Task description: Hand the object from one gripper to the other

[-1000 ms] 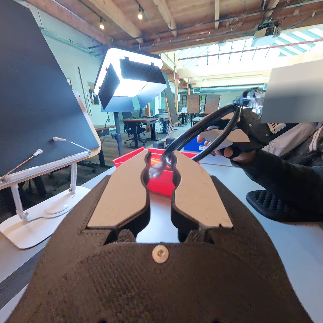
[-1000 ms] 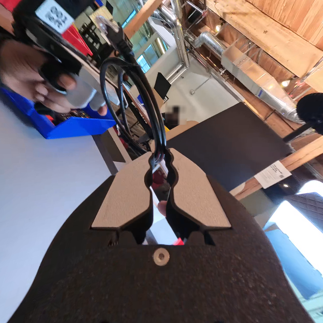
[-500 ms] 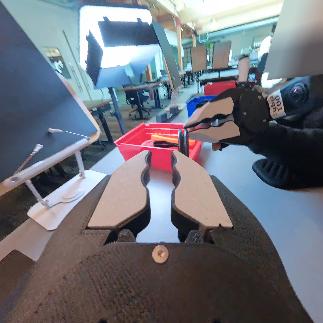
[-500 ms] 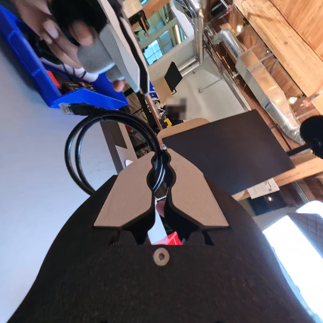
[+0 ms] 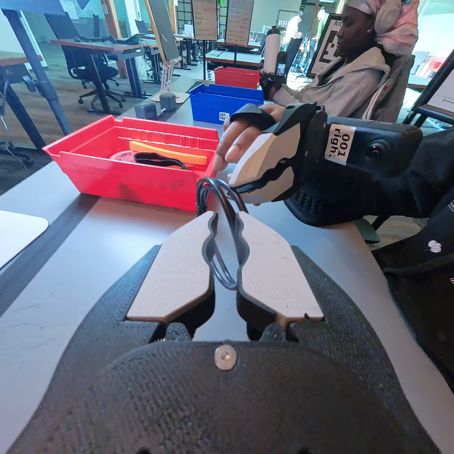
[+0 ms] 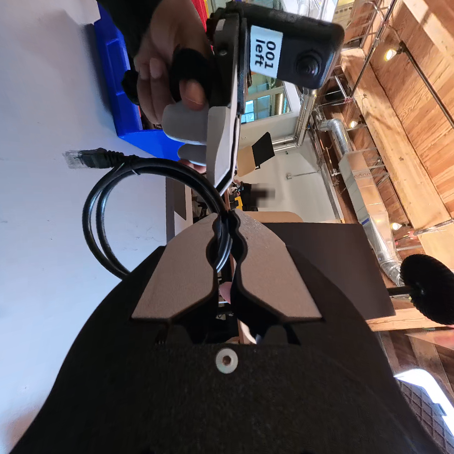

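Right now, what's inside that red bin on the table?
In the red bin lie an orange strip, a black loop and a reddish round disc partly under the loop. The front wall hides the near floor.

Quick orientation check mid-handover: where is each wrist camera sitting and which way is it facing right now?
Left wrist view: behind the left gripper, angled down over the grey table toward a red bin; a hand shows.
Right wrist view: behind the right gripper, rolled sideways, facing the left gripper and a blue bin.
Shared: the coiled black cable, and each other's gripper.
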`<state>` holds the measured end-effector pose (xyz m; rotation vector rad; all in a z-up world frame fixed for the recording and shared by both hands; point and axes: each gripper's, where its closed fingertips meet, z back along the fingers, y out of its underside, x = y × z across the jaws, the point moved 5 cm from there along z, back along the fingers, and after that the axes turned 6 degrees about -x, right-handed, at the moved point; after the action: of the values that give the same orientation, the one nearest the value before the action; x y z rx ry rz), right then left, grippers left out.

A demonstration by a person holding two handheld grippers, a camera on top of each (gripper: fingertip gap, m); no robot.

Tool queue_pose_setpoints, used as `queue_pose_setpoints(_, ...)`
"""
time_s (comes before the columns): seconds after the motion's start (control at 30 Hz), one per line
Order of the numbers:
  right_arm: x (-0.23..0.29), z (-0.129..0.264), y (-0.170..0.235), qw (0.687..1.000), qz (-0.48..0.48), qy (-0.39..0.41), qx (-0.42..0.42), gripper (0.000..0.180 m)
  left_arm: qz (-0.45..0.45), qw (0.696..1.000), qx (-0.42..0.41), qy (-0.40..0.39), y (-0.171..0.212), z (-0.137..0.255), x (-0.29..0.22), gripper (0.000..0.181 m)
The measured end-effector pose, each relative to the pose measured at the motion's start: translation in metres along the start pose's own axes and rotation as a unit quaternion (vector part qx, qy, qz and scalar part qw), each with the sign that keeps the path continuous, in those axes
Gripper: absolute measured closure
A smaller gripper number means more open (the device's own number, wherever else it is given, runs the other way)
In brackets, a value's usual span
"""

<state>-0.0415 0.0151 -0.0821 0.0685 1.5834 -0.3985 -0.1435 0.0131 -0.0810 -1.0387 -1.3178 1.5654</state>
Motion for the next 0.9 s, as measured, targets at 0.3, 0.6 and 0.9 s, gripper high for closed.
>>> queue_pose_setpoints(0.3,0.007,-0.003,-0.002,0.999,0.035,-0.003,0.008,0.176,0.016,0.999,0.031,-0.033,0.012,-0.013,0.010,0.175)
queue_pose_setpoints(0.6,0.013,-0.005,0.011,0.999,0.010,-0.018,0.028,0.176,0.024,0.988,-0.028,-0.150,-0.007,0.010,0.036,0.176)
queue_pose_setpoints(0.9,0.017,-0.009,0.024,0.998,-0.046,-0.016,0.049,0.179,0.025,0.975,-0.073,-0.207,-0.026,0.054,0.051,0.176)
